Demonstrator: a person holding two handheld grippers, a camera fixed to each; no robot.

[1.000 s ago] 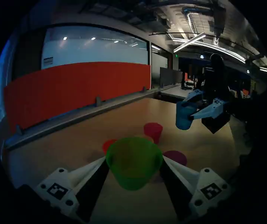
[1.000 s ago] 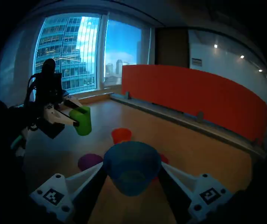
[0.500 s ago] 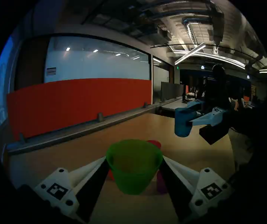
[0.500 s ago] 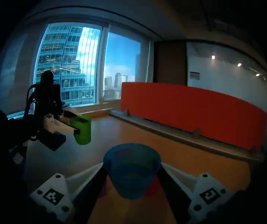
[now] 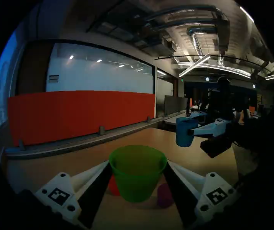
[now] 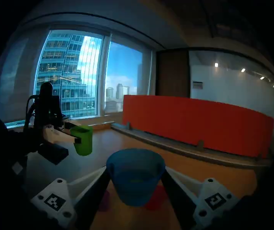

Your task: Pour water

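two cups, both upright and clear of the table (image 5: 52,165): left gripper (image 5: 137,168) clamps the green cup (image 5: 137,180); right gripper (image 6: 136,172) clamps the blue cup (image 6: 136,180); below sit a red cup (image 5: 113,186) and purple cup (image 5: 164,195); beyond, an orange partition (image 5: 79,115)

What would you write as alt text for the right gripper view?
The right gripper holds an upright blue cup between its fingers above a wooden table. At the view's left, the left gripper holds a green cup; an orange partition and city windows stand behind.
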